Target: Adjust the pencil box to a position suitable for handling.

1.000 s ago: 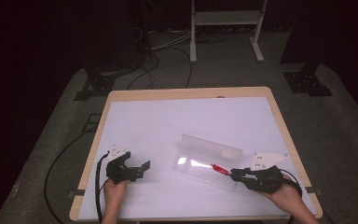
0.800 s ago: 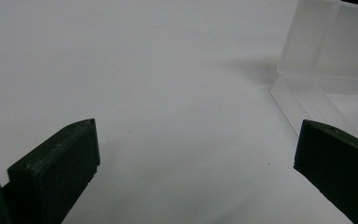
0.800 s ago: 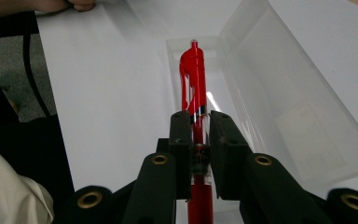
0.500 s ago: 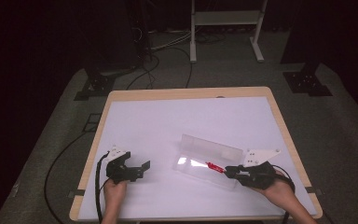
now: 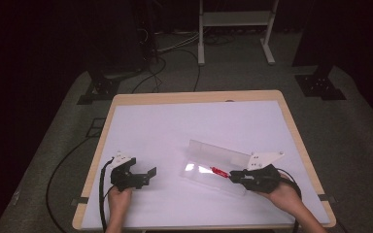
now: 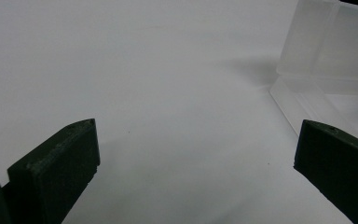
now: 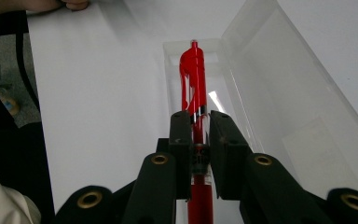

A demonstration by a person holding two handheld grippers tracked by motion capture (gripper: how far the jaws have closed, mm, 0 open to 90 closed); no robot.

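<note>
In the lower right of the high view, a red pen [image 5: 218,171] is pinched between the jaws of the right gripper [image 5: 235,175], its clip end reaching over the open tray of a clear plastic case [image 5: 201,160]. In the right gripper view, the pen [image 7: 194,88] is seen clamped lengthwise between the two black jaws, pointing up the frame along the tray of the case [image 7: 261,88], whose lid stands raised at the right. The case is set on a white table top [image 5: 199,121] framed in pale wood. At the lower left, the left gripper [image 5: 145,174] is held with jaws spread wide over the bare white surface, well apart from the case.
</note>
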